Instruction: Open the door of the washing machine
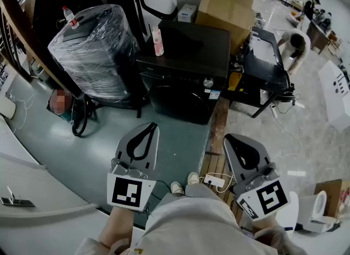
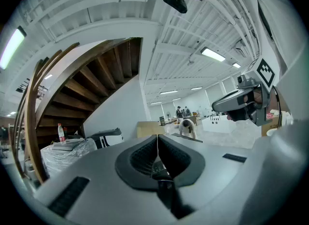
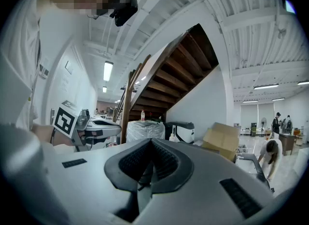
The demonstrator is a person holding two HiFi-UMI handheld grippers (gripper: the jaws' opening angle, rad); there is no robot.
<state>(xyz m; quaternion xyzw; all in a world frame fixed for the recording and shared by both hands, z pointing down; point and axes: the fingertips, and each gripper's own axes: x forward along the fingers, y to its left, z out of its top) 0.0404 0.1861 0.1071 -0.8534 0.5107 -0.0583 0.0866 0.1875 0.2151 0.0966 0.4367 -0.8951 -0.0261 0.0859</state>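
Left gripper (image 1: 149, 129) and right gripper (image 1: 232, 139) hang closed and empty, well short of the washing machine (image 1: 188, 68); its stiff hinged door (image 1: 176, 102) probably pulls open at the rim, dim here.

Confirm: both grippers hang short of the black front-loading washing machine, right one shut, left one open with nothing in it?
Wrong on the left gripper: the left gripper view shows its jaws together, so it is shut, with nothing in it. The right gripper is shut, and both hang short of the black front-loading washing machine.
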